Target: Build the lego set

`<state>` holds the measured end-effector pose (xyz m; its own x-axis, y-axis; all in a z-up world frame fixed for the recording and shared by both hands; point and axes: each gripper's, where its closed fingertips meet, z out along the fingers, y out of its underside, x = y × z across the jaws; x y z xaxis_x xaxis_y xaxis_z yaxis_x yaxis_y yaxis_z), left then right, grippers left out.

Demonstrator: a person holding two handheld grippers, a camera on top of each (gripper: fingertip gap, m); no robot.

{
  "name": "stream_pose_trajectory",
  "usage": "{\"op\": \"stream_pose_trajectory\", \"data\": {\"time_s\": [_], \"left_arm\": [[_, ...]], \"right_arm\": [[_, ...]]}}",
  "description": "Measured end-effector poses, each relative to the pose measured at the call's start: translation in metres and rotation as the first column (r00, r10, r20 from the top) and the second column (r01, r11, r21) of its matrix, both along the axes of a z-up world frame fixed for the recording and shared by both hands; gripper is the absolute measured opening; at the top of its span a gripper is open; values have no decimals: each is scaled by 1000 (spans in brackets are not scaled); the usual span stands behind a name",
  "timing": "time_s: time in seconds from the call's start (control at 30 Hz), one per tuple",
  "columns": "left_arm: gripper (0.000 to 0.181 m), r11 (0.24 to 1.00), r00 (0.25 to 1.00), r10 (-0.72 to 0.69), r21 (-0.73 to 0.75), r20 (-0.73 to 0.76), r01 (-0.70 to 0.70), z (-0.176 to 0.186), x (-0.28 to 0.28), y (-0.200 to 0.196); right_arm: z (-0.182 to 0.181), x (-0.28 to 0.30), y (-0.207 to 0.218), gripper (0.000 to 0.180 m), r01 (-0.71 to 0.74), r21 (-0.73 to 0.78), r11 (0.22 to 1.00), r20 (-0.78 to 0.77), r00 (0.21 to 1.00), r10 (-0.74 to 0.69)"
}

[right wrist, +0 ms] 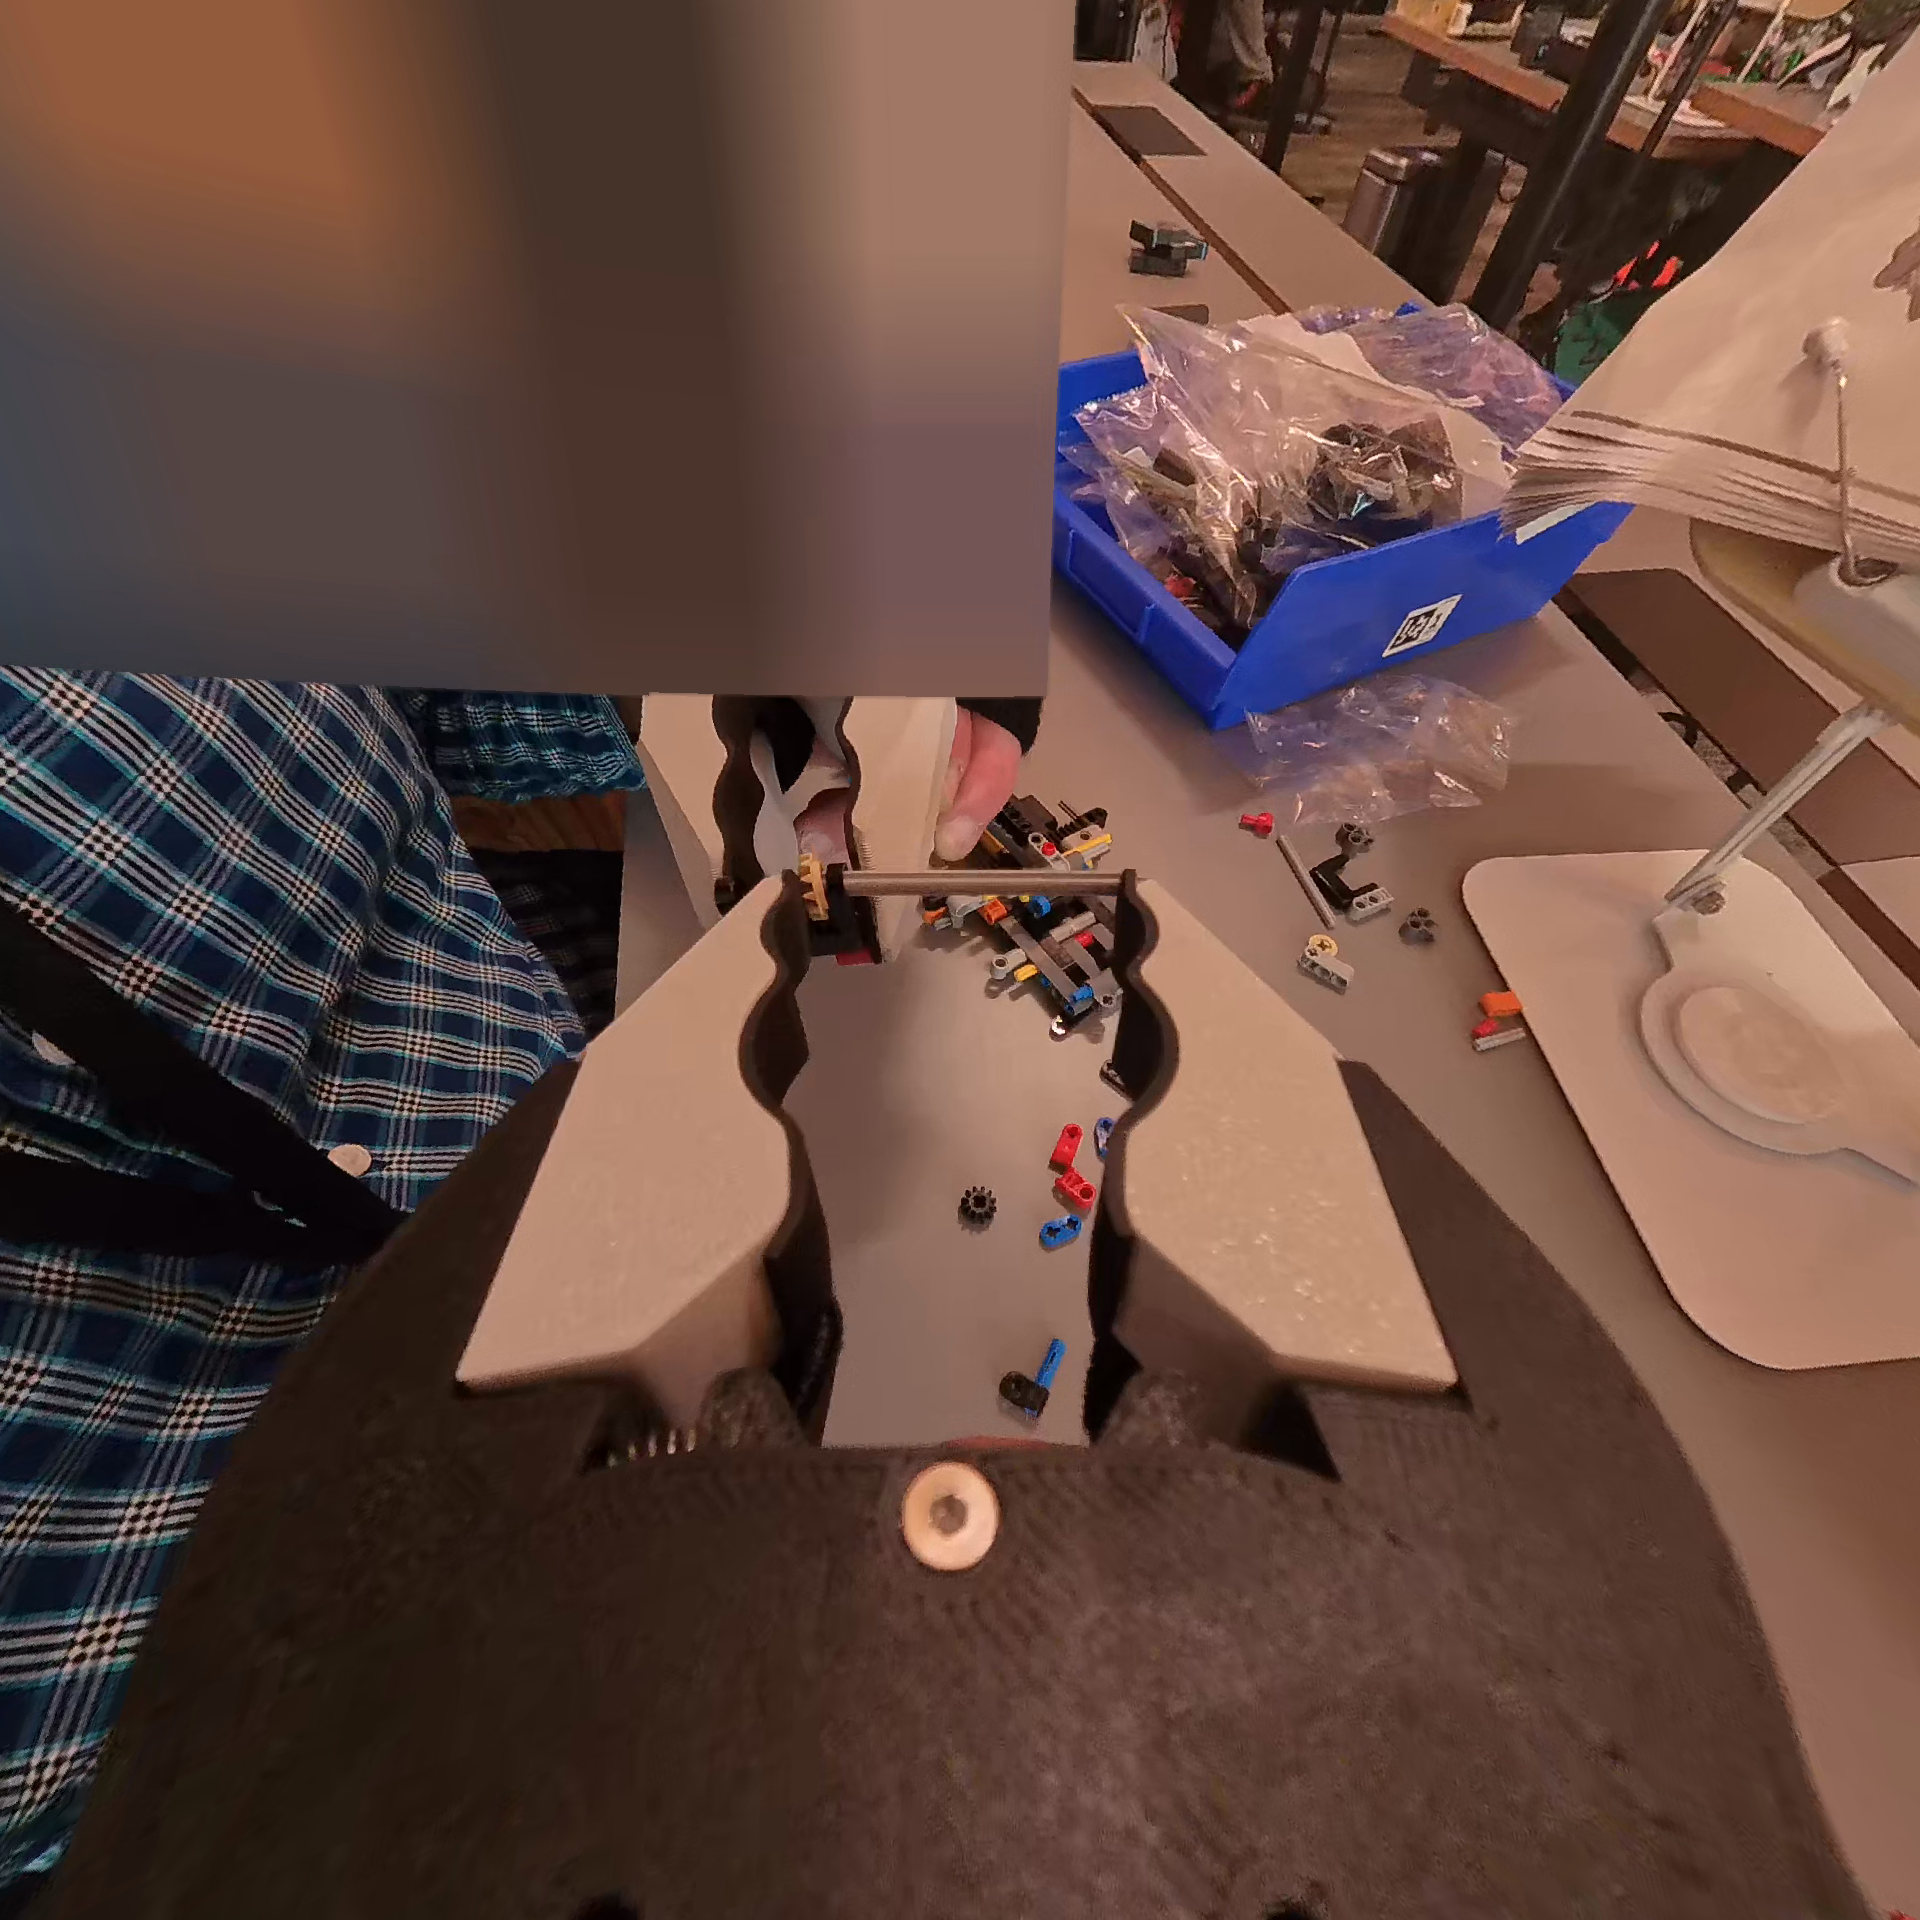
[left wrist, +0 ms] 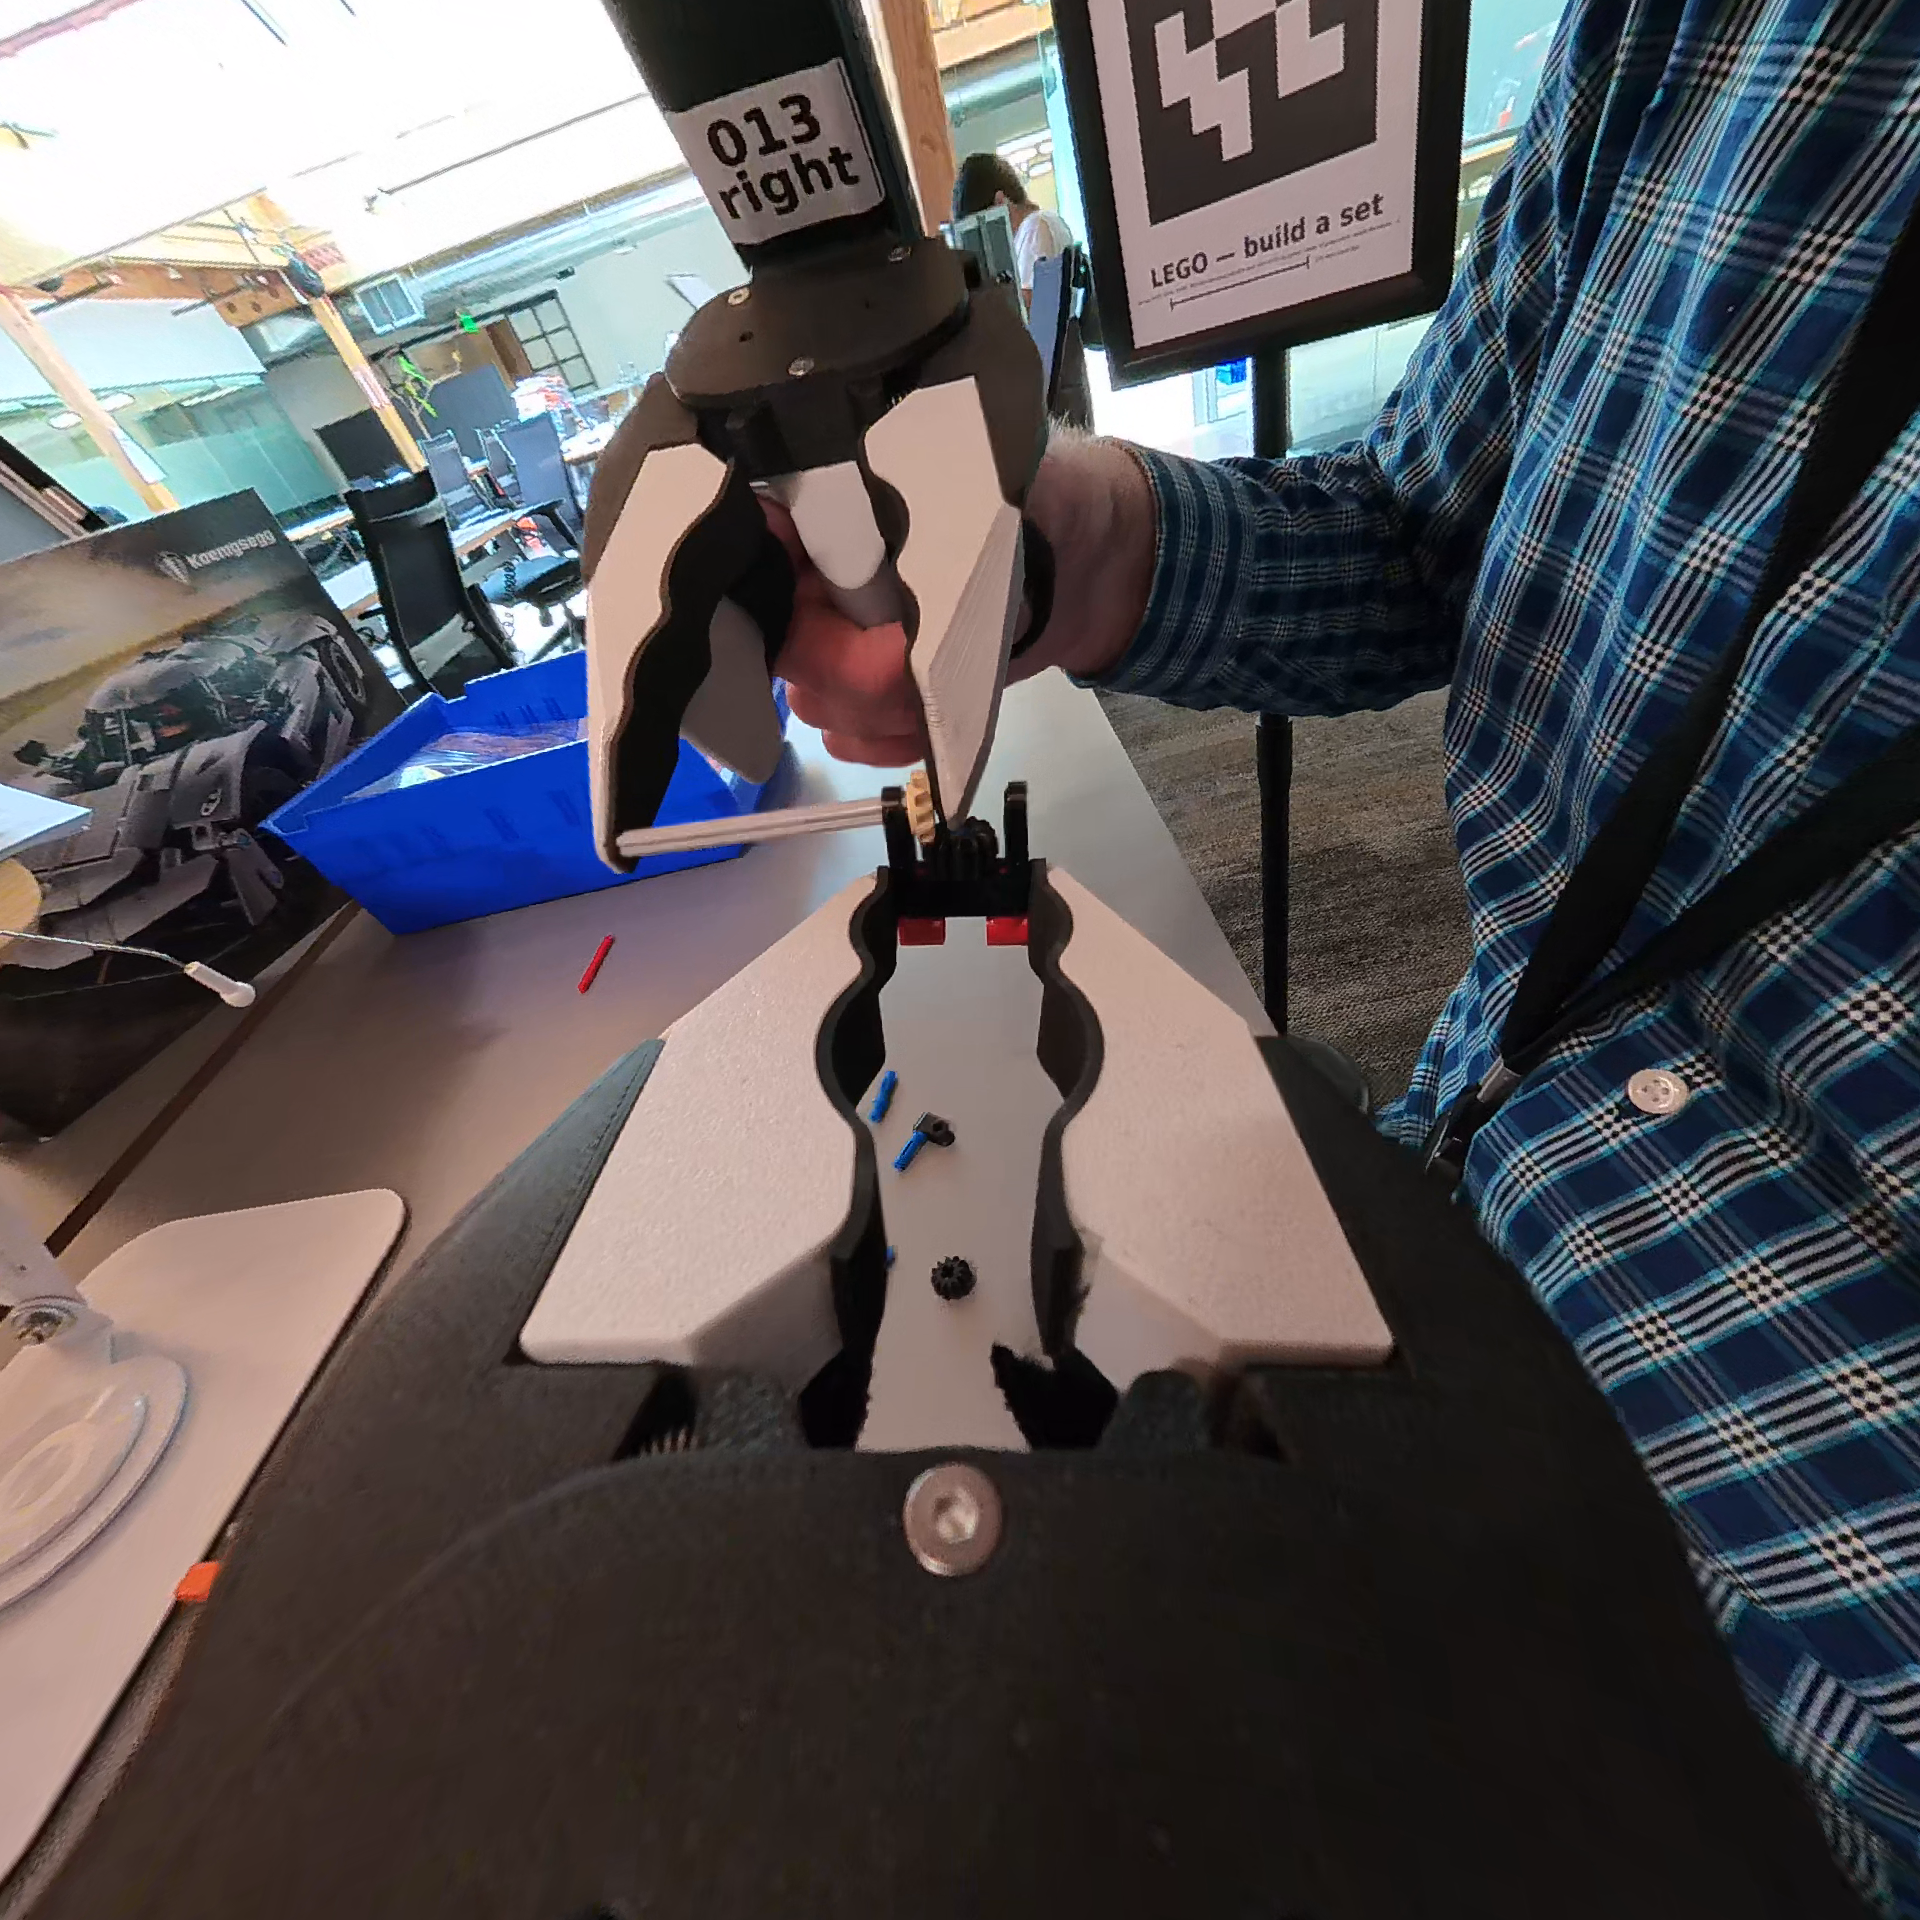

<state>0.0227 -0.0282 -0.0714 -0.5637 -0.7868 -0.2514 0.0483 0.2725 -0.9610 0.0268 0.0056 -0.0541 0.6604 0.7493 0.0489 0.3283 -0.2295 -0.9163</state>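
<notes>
Two grippers joined tiny, light plastic pieces.
The left gripper (left wrist: 956, 883) fingers pinched the small black-and-red block piece (left wrist: 958, 873); the right gripper (right wrist: 961, 888) fingers held the thin, stiff grey rod (right wrist: 982, 883) by both ends.

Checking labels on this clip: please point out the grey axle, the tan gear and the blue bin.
grey axle (right wrist: 982, 882): right wrist view, middle of the shaft.
tan gear (left wrist: 918, 807): left wrist view, its toothed face.
blue bin (right wrist: 1340, 613): right wrist view, front wall.
</notes>
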Motion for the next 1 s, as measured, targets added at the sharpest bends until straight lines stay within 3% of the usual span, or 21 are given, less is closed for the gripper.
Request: {"op": "stream_pose_trajectory", "data": {"time_s": [1.0], "left_arm": [[23, 992, 999, 46, 116, -3, -45, -9, 5, -4]], "right_arm": [[-8, 6, -6, 57, 23, -40, 999, 47, 999, -21]]}}
